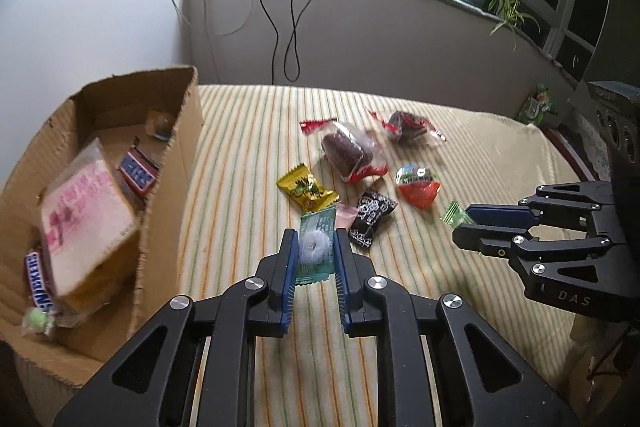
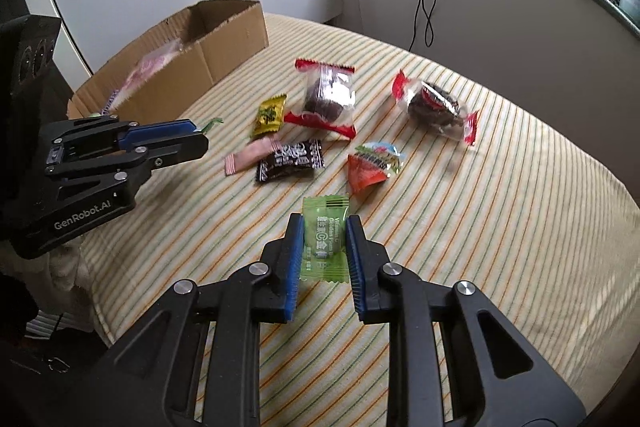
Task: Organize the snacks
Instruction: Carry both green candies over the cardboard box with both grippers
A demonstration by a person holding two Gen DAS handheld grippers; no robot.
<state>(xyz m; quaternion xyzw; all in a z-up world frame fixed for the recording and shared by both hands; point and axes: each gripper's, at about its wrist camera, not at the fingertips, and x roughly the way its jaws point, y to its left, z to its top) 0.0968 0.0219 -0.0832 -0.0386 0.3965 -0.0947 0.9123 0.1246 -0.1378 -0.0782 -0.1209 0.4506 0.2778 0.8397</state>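
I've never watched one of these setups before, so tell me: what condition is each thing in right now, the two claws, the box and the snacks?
left gripper: shut on the mint candy.
right gripper: shut on the green plum candy.
cardboard box: open-topped, partly filled with snacks.
two cake packs: sealed, lying on the striped cloth.
yellow candy: wrapped, loose on the cloth.
black candy: wrapped, loose on the cloth.

Two black metal grippers, left gripper (image 1: 316, 247) and right gripper (image 2: 325, 247), with blue ribbed pads, silver round screws, triangular cutouts and white "GenRobot.AI" lettering.
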